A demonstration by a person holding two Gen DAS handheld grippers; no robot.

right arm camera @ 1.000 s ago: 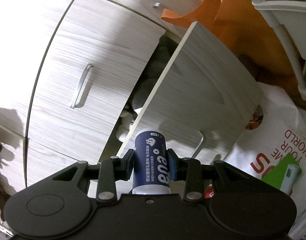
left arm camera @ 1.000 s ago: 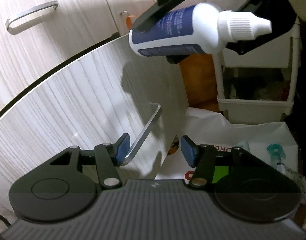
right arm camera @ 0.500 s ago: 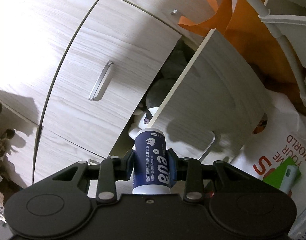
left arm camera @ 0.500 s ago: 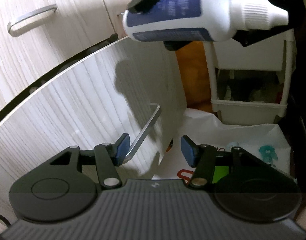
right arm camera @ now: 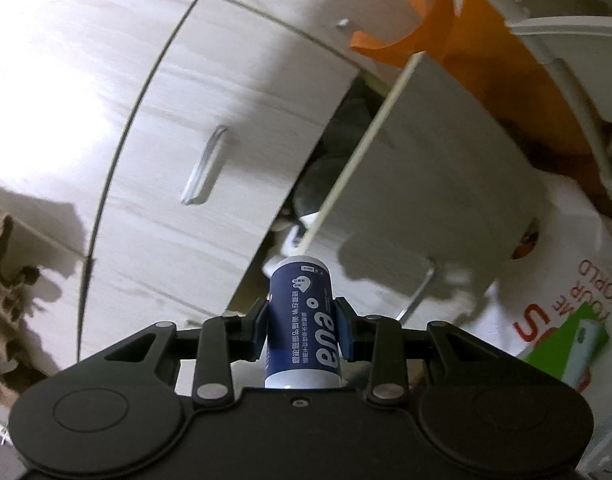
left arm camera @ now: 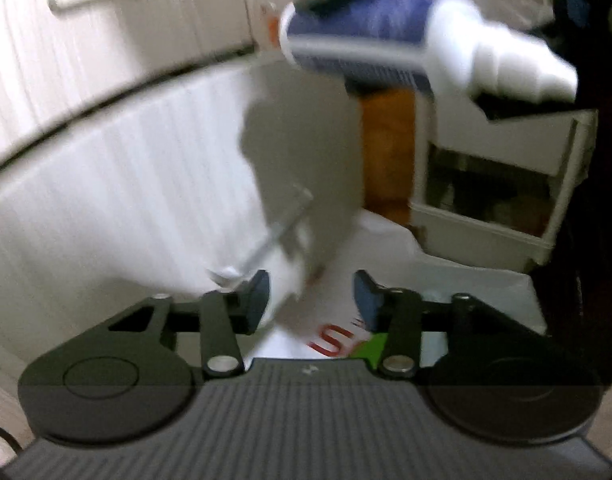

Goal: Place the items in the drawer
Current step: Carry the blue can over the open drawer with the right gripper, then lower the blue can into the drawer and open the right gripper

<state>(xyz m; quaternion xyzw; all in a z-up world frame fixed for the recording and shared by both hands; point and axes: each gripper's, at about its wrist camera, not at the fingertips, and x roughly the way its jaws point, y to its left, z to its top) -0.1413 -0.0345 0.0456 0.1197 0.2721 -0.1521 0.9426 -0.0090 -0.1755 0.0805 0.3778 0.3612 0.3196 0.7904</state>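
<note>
My right gripper is shut on a blue-and-white bottle, its base pointing at the open drawer. The gap behind the drawer front shows grey and white items inside. In the blurred left wrist view the same bottle hangs high, held by the right gripper above the drawer front, white cap to the right. My left gripper is open and empty, low beside the drawer's metal handle.
A closed drawer with a metal handle lies left of the open one. An orange bag and a white rack stand to the right. A white shopping bag with a green box lies below.
The right gripper with the bottle has moved closer to the drawer opening. The left wrist view has turned blurred and shifted; the left gripper stays open.
</note>
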